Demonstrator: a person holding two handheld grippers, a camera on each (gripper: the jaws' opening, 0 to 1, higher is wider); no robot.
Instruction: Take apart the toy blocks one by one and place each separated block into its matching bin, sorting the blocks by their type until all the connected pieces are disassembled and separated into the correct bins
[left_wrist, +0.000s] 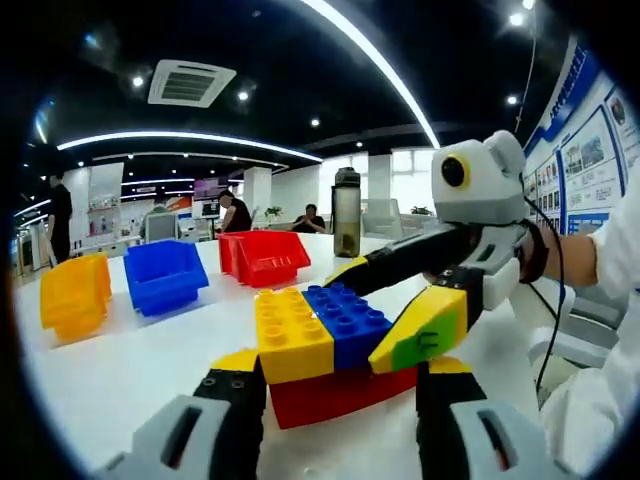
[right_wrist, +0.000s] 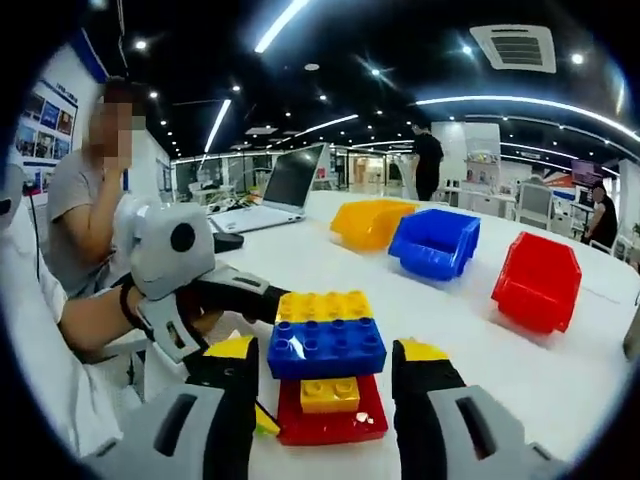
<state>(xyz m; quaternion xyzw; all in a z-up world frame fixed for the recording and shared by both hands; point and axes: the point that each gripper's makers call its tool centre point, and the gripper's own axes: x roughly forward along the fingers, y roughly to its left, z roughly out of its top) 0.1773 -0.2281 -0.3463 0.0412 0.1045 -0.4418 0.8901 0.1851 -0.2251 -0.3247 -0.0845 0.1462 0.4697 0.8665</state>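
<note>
Block stack sits on table between both tongs. Left tongs: jaws clamped on red base block. Right tongs: jaws astride blue block, contact w/ it – cannot tell. Yellow block adjoins the blue; small yellow block on red base. Beyond tongs, well apart: yellow bin, blue bin, red bin. Bottle behind red bin.

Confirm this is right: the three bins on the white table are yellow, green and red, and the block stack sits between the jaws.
One colour is wrong. In the right gripper view the bins on the white table are yellow, blue and red; none is green. The block stack does sit between the jaws.
</note>
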